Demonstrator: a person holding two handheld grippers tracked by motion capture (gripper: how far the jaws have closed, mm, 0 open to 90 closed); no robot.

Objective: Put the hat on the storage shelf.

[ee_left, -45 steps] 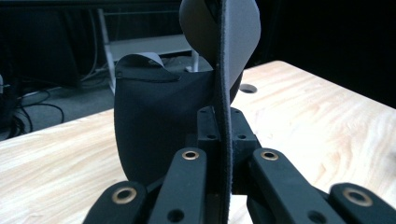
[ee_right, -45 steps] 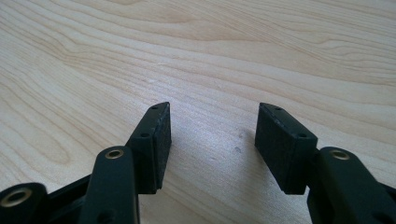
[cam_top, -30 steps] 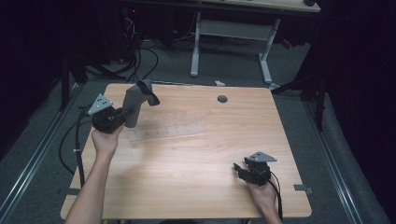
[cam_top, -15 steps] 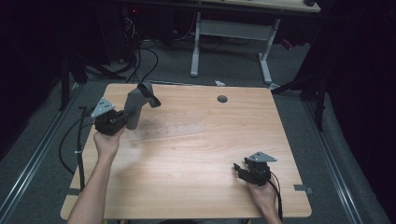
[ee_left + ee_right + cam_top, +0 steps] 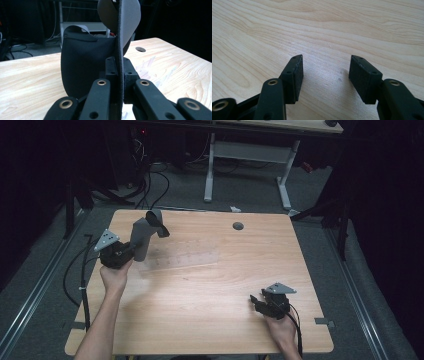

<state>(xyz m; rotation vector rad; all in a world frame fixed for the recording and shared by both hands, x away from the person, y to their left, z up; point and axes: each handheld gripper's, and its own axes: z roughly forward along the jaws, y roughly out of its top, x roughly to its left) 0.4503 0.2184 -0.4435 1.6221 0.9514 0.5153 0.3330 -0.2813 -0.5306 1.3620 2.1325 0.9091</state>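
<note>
Left gripper [image 5: 131, 251]: one, jaws clenched on a single grey felt-like item [image 5: 145, 236], its thin edge pinched flat between the pads, as the left gripper view shows [image 5: 120, 75]. The item is a soft tube or pouch shape with a dark opening at the top end [image 5: 159, 226]; it is held off the table [image 5: 210, 320], tilted, above the far left corner, and the exact kind of article cannot be told. Right gripper [image 5: 259, 301]: one, jaws released and standing wide with nothing between the pads [image 5: 295, 75], resting low over bare wood near the front right of the table, well apart from the held item. Transparent sheet or film [image 5: 185, 257]: one, lying flat on the tabletop just right of the left gripper, faint and hard to outline. Cable hole [image 5: 238, 226]: one, round, near the far edge. Table: one, light wood. White-legged desk frame [image 5: 247, 170]: one, on the floor beyond. Progress, judged: the grey item is picked up and secured, so the lift is done; setting it down, or passing it to the idle right gripper, appears to remain, with no destination yet evident.
</note>
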